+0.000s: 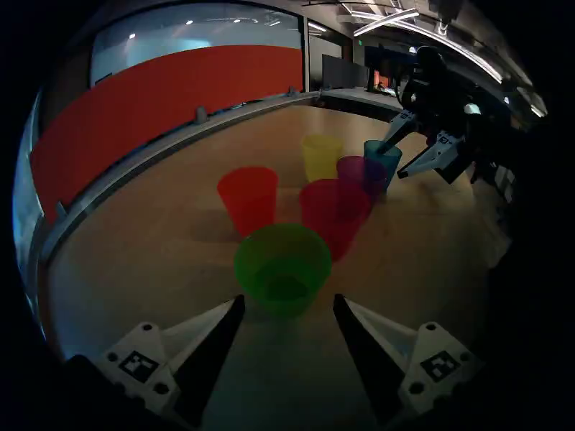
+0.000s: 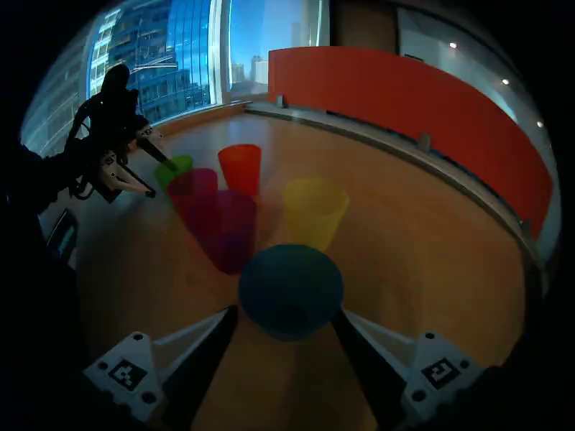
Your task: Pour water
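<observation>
Several coloured plastic cups stand clustered on a wooden table. The green cup stands upright between the fingertips of my left gripper, whose jaws are spread wide on either side of its lower wall. In the right gripper view the teal cup stands the same way between the spread fingers of my right gripper. Each gripper is seen from the other: the right gripper at the teal cup, the left gripper at the green cup.
Between the two held-in cups stand a red cup, a dark red cup, a purple cup and a yellow cup. An orange wall panel runs along the table's far edge. Windows lie behind the left gripper.
</observation>
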A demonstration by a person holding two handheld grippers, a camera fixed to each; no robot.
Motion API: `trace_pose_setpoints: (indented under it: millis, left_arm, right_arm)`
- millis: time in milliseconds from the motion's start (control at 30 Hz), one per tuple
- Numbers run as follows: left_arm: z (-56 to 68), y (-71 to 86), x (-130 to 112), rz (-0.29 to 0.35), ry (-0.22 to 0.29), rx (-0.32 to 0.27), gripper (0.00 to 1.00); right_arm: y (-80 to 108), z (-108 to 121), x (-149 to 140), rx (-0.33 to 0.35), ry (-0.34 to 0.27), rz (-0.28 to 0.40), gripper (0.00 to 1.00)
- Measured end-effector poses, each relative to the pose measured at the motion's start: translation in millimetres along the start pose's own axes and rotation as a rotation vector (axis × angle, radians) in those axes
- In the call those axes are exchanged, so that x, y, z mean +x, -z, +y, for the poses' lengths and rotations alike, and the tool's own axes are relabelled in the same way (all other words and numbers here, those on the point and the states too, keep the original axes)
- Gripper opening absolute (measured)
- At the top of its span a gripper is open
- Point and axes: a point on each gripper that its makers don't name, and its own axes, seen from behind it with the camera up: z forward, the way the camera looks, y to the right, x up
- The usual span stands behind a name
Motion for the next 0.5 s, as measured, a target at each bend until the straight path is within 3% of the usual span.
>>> trace_pose_setpoints:
  millis: [267, 500]
  left_arm:
    - [1.7, 24.1, -5.7, 0.028, 0.008, 0.057, 0.92]
    - [0.7, 44.8, -2.7, 0.081, 0.039, 0.122, 0.92]
  right_arm:
    - [24.6, 1.9, -8.6, -0.048, -0.018, 0.022, 1.00]
    - [44.3, 8.7, -3.1, -0.100, -0.053, 0.084, 1.00]
